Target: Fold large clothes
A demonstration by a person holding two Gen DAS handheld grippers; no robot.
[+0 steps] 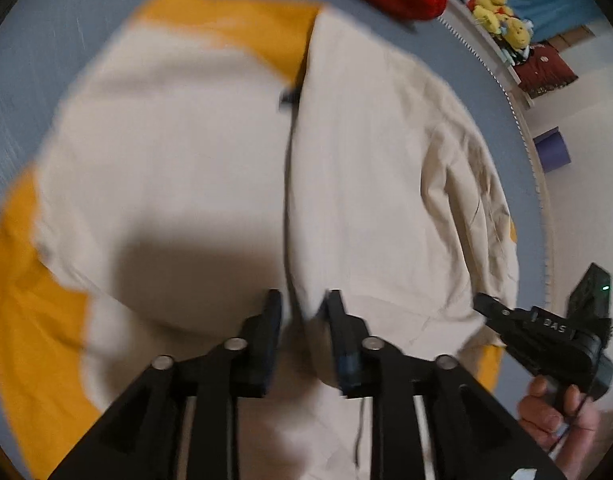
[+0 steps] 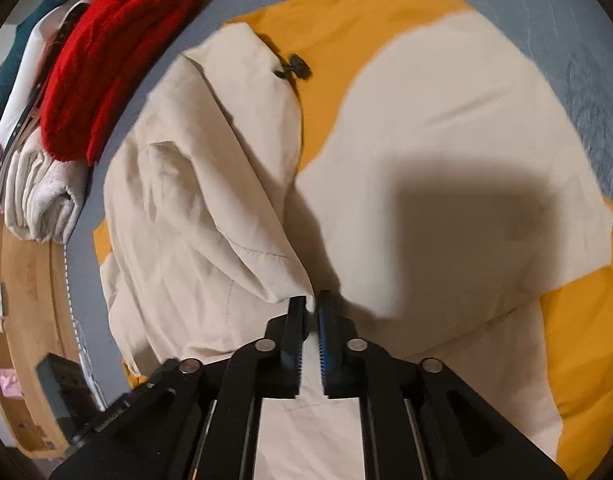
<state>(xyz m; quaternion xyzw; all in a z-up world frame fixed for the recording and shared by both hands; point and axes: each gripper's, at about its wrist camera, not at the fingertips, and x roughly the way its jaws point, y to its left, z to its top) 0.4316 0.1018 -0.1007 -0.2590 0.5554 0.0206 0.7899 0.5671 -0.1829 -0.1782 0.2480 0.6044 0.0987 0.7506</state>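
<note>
Two folded garments [image 2: 106, 60] beside jacket [image 2: 210, 208].

Left hand-held gripper [image 1: 302, 300]: matte black linkage arms with four round silver pins, and black fingers [image 1: 271, 320] edged in blue. The right hand-held gripper [image 2: 311, 300] is built the same, with ridged blue pads. Its black body carries white lettering and a small green light. Bare-skinned right hand [image 1: 558, 416] wraps its handle.
</note>
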